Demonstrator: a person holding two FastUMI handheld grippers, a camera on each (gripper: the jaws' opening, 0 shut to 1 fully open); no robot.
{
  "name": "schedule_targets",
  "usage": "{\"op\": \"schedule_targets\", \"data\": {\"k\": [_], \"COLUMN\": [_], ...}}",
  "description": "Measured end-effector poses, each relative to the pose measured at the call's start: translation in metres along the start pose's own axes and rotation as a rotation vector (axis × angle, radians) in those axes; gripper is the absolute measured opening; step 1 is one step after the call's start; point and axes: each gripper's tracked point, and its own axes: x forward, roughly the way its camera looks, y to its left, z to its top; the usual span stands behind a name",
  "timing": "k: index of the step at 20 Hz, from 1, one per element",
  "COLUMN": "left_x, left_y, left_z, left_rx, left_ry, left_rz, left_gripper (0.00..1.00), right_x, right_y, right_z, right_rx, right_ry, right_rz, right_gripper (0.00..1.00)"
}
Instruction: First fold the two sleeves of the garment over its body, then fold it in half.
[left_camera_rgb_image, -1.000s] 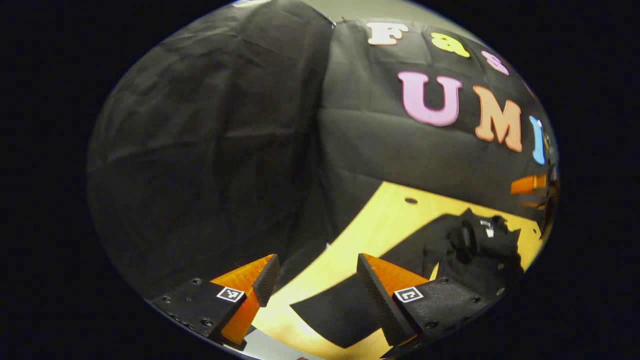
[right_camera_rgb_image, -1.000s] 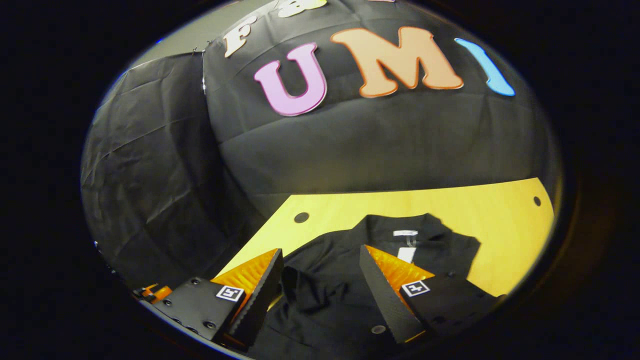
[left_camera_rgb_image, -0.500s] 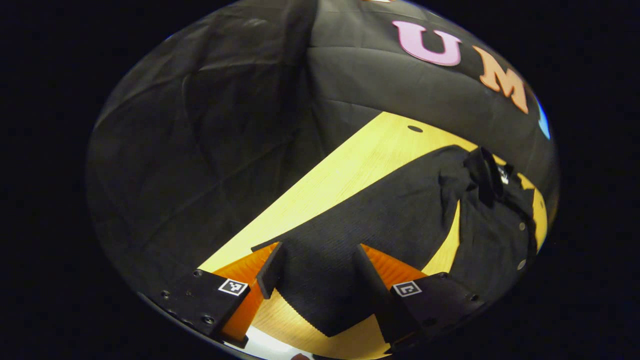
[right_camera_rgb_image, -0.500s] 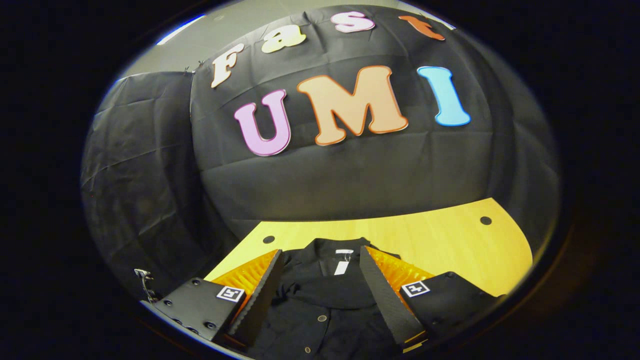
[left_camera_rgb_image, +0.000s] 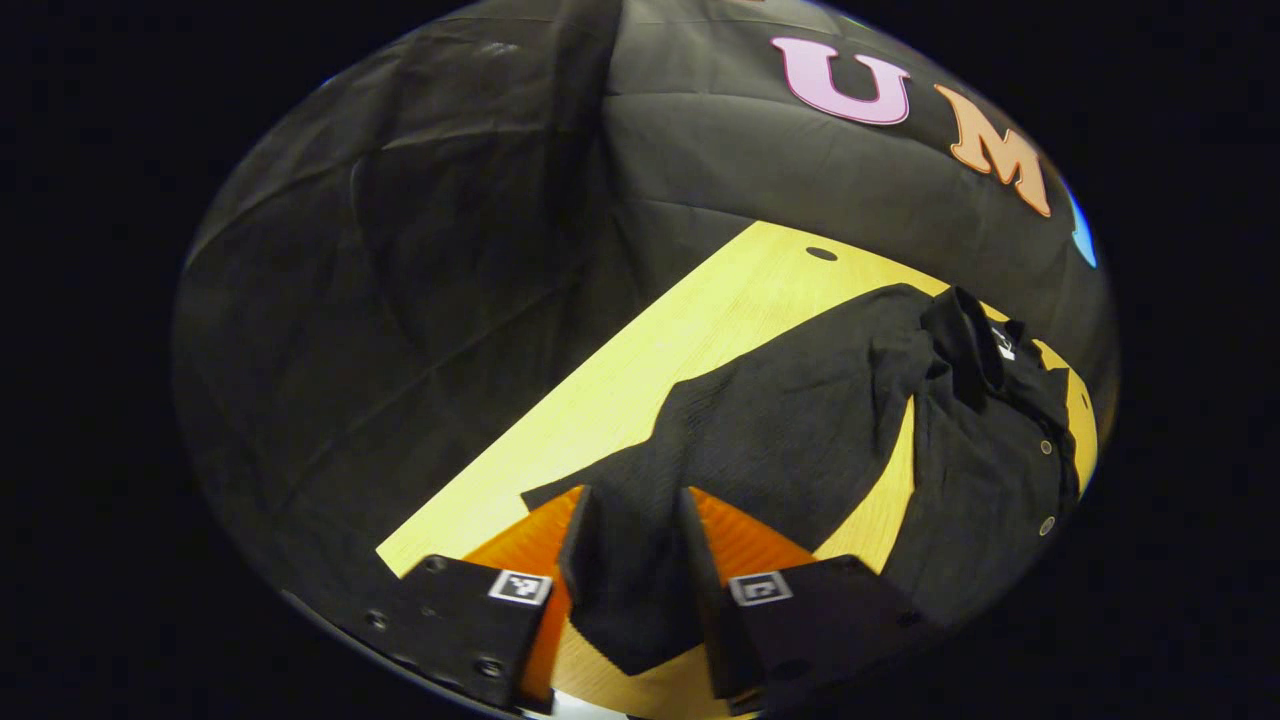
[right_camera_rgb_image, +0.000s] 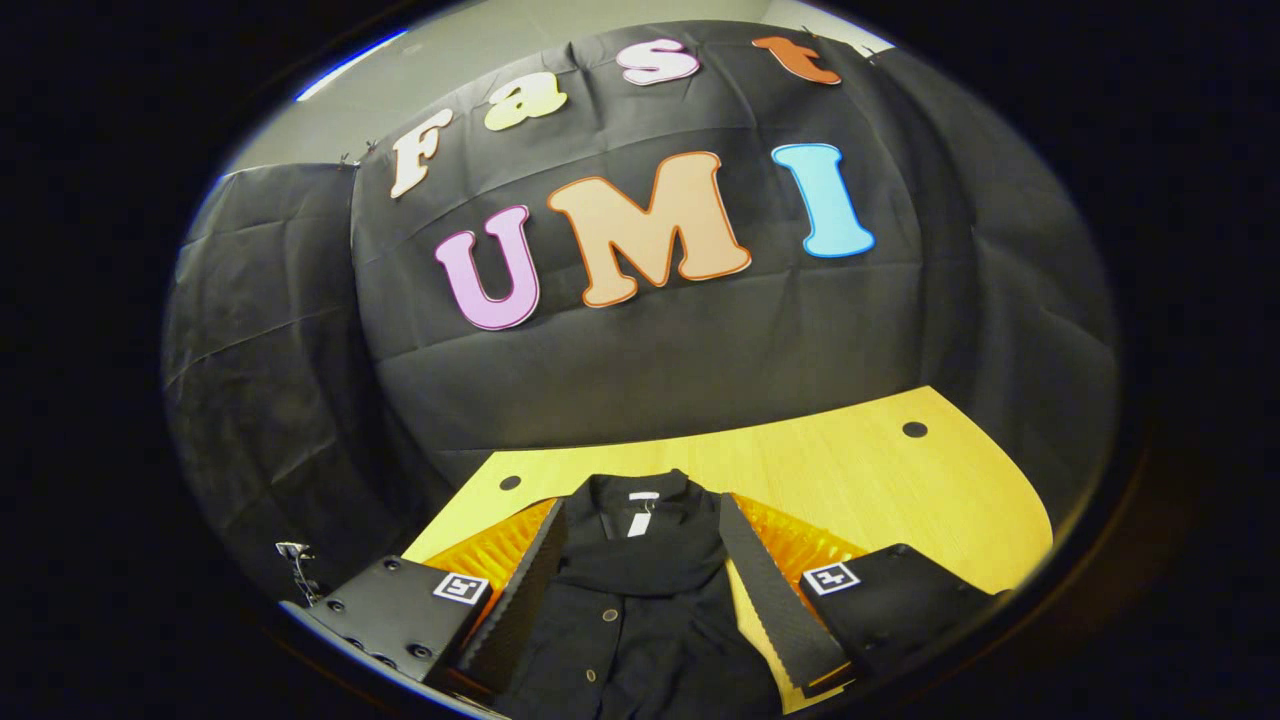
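A black button-up garment (left_camera_rgb_image: 990, 470) lies flat on the yellow wooden table (left_camera_rgb_image: 650, 370), its collar (left_camera_rgb_image: 975, 340) toward the back wall. One long sleeve (left_camera_rgb_image: 780, 430) stretches out from the shoulder toward me. My left gripper (left_camera_rgb_image: 637, 545) sits low over the sleeve's end, its jaws narrowed with the cloth between them and a gap still showing. My right gripper (right_camera_rgb_image: 640, 585) stands open above the garment's chest (right_camera_rgb_image: 620, 640), just below the collar (right_camera_rgb_image: 640, 505) with its white label. Nothing is held between the right fingers.
The table (right_camera_rgb_image: 880, 480) ends at the black cloth wall behind and to the left. Small round holes (right_camera_rgb_image: 914, 429) mark its far corners. A bare strip of table shows between sleeve and body (left_camera_rgb_image: 890, 500). A small metal clip (right_camera_rgb_image: 293, 553) hangs low on the left.
My left gripper's fingers have drawn closer together around the sleeve end. The right gripper has shifted slightly, so that the collar sits farther down between its open fingers.
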Motion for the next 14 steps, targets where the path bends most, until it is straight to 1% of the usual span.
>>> {"op": "schedule_targets", "data": {"k": [3, 4, 5, 7, 9, 11, 12, 14], "left_x": [0.002, 0.001, 0.002, 0.005, 0.010, 0.006, 0.000, -0.009], "left_y": [0.000, 0.001, 0.001, -0.002, -0.005, -0.018, -0.033, -0.083], "left_z": [0.002, 0.003, 0.006, 0.021, 0.063, 0.122, 0.152, 0.209], "left_rx": [-0.018, -0.028, -0.053, -0.143, -0.204, -0.200, -0.178, -0.100], "left_ry": [0.020, 0.043, 0.069, 0.108, 0.065, -0.033, -0.091, -0.212], "left_rz": [-0.006, -0.011, -0.018, -0.025, -0.039, -0.073, -0.110, -0.202], "left_gripper": [0.05, 0.00, 0.00, 0.00, 0.00, 0.00, 0.00, 0.00], "right_x": [-0.018, -0.024, -0.032, -0.047, -0.059, -0.070, -0.076, -0.087], "right_y": [-0.024, -0.033, -0.043, -0.065, -0.086, -0.103, -0.110, -0.126], "right_z": [-0.002, -0.001, 0.000, 0.002, -0.002, -0.009, -0.013, -0.023], "right_rx": [0.022, 0.033, 0.043, 0.058, 0.085, 0.126, 0.144, 0.169], "right_ry": [-0.006, -0.011, -0.020, -0.045, -0.050, -0.054, -0.054, -0.044], "right_rz": [-0.046, -0.063, -0.082, -0.125, -0.169, -0.201, -0.215, -0.249], "right_gripper": [0.98, 0.98, 0.98, 0.98, 0.98, 0.98, 0.98, 0.98]}}
